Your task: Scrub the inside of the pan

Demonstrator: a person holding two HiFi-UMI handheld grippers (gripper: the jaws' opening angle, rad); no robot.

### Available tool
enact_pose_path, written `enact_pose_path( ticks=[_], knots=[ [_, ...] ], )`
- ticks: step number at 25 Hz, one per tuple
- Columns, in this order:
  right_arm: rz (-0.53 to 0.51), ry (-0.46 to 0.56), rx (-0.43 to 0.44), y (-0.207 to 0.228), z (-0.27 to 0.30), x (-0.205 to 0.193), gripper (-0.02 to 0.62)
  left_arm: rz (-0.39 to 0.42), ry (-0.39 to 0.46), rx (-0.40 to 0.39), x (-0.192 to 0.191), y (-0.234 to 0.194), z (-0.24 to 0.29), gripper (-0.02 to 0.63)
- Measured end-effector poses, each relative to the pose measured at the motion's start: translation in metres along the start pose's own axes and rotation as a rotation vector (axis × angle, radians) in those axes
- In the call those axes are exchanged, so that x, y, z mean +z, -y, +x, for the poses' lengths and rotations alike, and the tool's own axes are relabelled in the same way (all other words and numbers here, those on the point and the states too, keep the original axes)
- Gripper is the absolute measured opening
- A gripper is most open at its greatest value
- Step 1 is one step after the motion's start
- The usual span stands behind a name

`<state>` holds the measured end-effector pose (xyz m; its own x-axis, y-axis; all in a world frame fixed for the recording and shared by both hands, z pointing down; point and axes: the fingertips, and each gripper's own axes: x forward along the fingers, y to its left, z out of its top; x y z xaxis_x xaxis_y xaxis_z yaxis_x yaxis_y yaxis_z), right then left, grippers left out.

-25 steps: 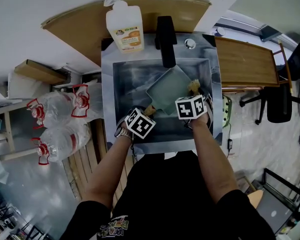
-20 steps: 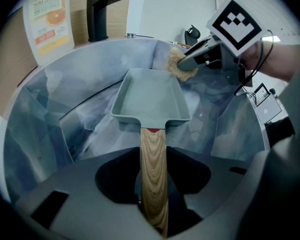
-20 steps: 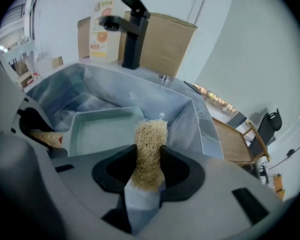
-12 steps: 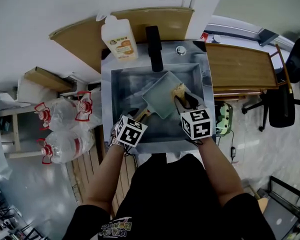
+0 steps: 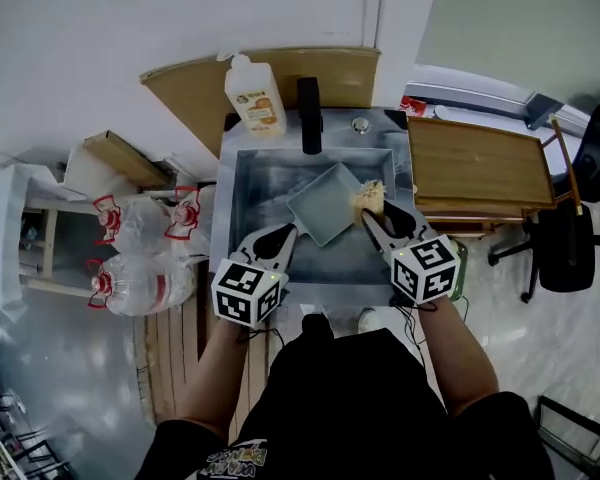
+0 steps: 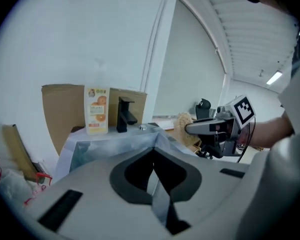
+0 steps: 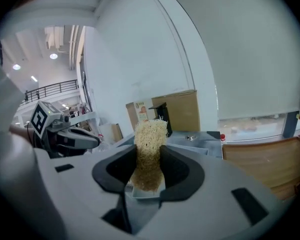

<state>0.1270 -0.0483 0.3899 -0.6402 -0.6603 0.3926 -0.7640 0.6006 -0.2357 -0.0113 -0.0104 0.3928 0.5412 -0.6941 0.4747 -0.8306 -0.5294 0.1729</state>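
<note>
Sink (image 5: 255, 183) fills mid frame in the head view, faucet (image 5: 309, 115) at its 12 o'clock, soap bottle (image 5: 256, 98) at 11. Pan (image 5: 325, 206) lies flat on the sink floor, open side up, set as a diamond with corners at 12, 3, 6 and 9. Long axis judged to run 1 to 7 o'clock. The 7 end goes under the left gripper tips, so the handle can't be seen.

Left gripper (image 5: 282, 232) sits at the pan's 7–8 o'clock, pointing toward 1. Its jaws have just been closing and now meet with nothing between them. Its own view shows the closed pair over the sink rim, no handle in them. So the pan is loose, not braced.

Right gripper (image 5: 372, 218) sits at the pan's 4 o'clock, pointing toward 11, clamped on the tan fibre scrubber (image 5: 369, 199), which sticks out past the tips. In the head view the scrubber overlaps the pan's 3 o'clock corner. The right gripper view shows the pan small and low under the jaws, so the scrubber looks apart from it, not rubbing.

Key relation: the pan's inside lies toward 10 o'clock and below the scrubber. The right gripper is nearer and has the tool. Next move, as judged: down and toward 10, scrubber onto the pan floor. The left gripper would need to open to take the handle at 7. Risk: the unheld pan slides under the strokes.
</note>
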Motion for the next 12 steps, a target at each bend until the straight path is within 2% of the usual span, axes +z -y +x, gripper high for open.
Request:
enact_pose_path(
  ticks=[6, 12],
  knots=[
    [-0.061, 0.107, 0.075, -0.007, -0.049, 0.037, 0.149, 0.05, 0.117, 0.044, 0.034, 0.048, -0.028, 0.008],
    [-0.158, 0.164, 0.147, -0.022, -0.107, 0.052, 0.149, 0.046, 0.164, 0.055, 0.042, 0.096, -0.048, 0.008]
  ],
)
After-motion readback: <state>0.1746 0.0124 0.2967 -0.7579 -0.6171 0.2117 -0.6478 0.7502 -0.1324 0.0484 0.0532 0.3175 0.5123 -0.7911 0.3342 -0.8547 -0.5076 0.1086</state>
